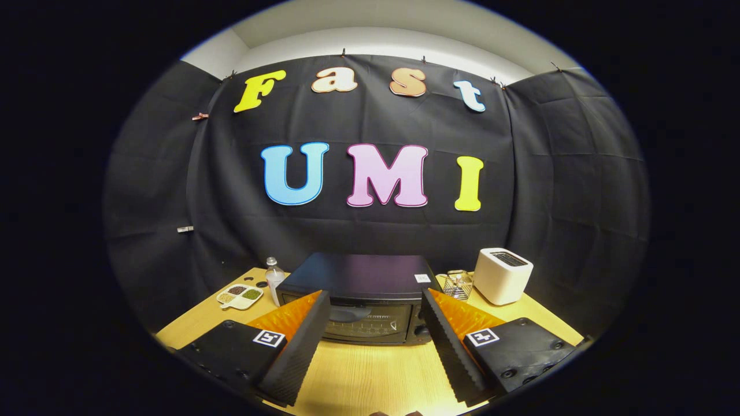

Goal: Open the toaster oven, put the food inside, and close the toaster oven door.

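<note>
- Your gripper [373, 323] hangs above the table [370, 375] with its fingers spread wide and nothing between them.
- The toaster oven [361, 297] sits just beyond the fingertips, door closed.
- Left of it you have a bottle [274, 277], then a divided dish [240, 296] further left.
- Right of it stands a glass jar [458, 284], then a toaster [503, 275].
</note>
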`<action>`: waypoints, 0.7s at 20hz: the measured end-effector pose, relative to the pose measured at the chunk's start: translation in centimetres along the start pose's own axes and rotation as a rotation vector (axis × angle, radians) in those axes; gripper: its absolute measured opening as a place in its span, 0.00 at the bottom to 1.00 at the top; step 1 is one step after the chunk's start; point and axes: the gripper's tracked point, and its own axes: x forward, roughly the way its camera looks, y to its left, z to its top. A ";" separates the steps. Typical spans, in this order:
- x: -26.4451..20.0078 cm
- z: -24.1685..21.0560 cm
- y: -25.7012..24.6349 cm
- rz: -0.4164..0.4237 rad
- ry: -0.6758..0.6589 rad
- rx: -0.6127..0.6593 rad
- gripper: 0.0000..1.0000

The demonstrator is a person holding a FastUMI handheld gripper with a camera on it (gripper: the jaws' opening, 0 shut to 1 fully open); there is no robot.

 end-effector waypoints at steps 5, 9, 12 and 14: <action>0.4 -0.1 0.2 0.005 0.005 -0.009 0.98; 1.1 -0.4 0.0 0.001 0.014 -0.013 0.98; 2.3 -1.0 0.1 0.001 0.038 -0.011 0.98; 3.1 -1.6 0.6 0.009 0.055 -0.006 0.97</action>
